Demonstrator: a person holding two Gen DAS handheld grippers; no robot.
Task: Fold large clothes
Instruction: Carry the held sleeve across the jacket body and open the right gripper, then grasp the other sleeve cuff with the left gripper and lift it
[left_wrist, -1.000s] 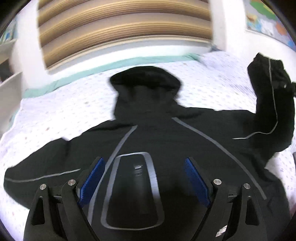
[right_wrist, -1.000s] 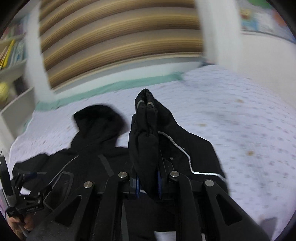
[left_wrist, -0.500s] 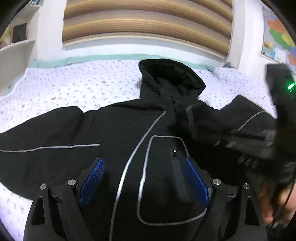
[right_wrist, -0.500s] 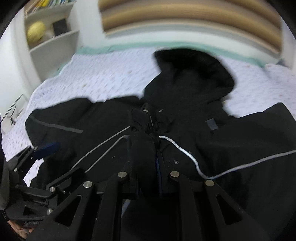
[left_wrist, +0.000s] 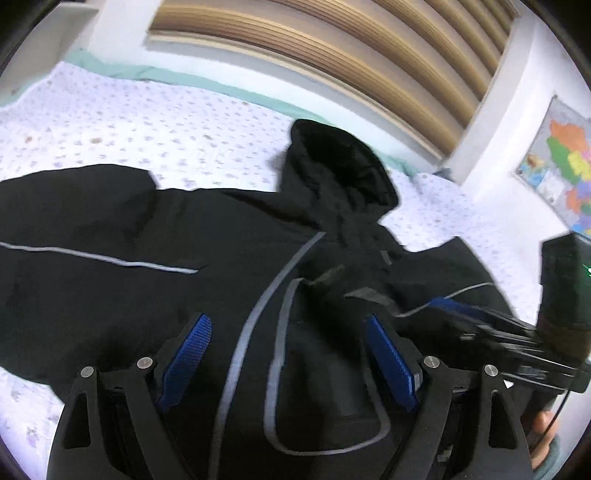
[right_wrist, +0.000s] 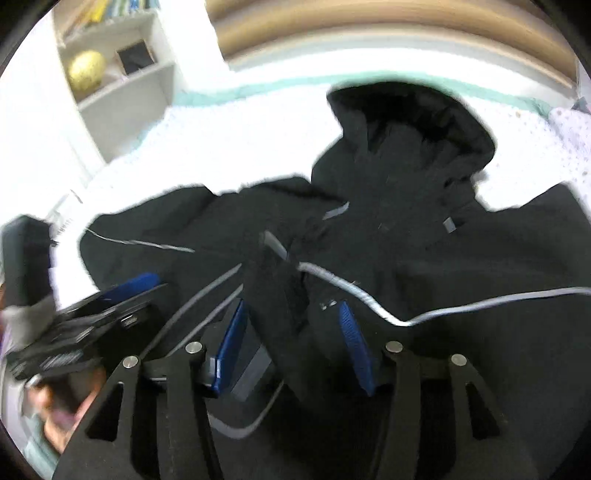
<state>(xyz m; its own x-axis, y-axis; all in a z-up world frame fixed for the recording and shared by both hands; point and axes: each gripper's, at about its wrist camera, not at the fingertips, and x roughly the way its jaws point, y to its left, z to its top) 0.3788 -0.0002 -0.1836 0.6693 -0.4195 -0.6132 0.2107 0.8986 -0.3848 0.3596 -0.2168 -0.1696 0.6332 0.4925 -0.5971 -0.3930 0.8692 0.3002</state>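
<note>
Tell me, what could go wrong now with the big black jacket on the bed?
1. The right gripper has just been opening, and the sleeve end lies between its blue pads. It could snag as the gripper pulls away and undo the fold.
2. The sleeve lies bunched on the black jacket, so the fold may turn out lumpy.
3. The open left gripper hangs close beside the right one; they might bump.

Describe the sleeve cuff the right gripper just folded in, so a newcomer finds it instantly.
Start at the black hooded jacket spread on the dotted bedsheet. Below its hood, mid-chest, lies the folded-in sleeve cuff, between the just-opened right gripper pads, the only bunched lump there.
</note>
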